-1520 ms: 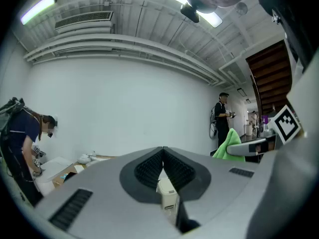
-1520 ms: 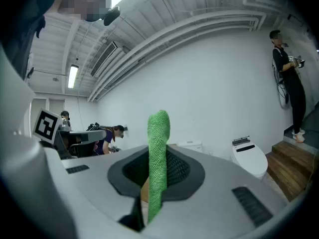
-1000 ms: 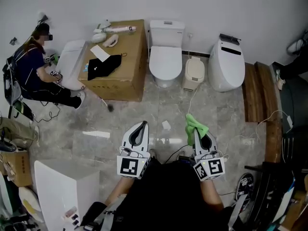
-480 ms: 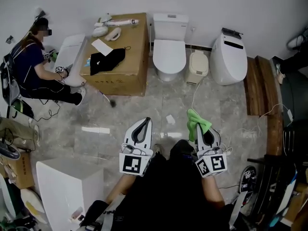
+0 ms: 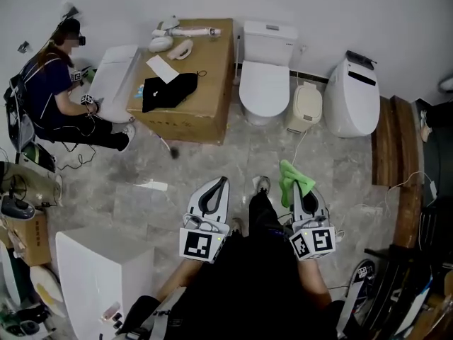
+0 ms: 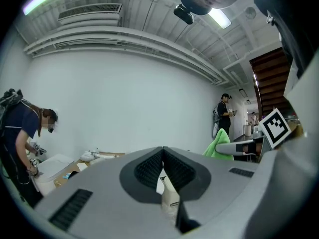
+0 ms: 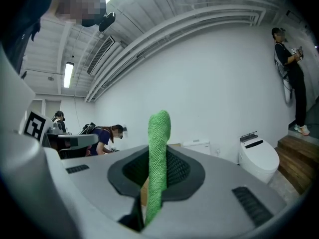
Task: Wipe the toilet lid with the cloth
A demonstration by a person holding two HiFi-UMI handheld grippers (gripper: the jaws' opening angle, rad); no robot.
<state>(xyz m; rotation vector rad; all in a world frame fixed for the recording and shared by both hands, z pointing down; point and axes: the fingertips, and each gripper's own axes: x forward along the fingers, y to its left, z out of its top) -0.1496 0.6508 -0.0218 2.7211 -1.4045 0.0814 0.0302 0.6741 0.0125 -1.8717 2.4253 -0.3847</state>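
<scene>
so, you are at the approach step: the cloth (image 7: 158, 133) is already in hand, but no wiping is begun. your right gripper (image 5: 298, 194) has its jaws pressed together on the cloth. it stands up between them as a narrow green fold, soft and a little fuzzy, and it bunches loosely above the tips in the head view. your left gripper (image 6: 163, 152) has its jaws closed against each other, with nothing between. the toilet lid (image 5: 265, 89) is down, white and smooth. it is well apart from both grippers, across the marble floor (image 5: 340, 168) at the wall, between the cardboard box (image 5: 209, 62) and a small beige bin (image 5: 304, 108). i judge that next you must go closer, lower the right gripper and lay the cloth flat on the lid.
</scene>
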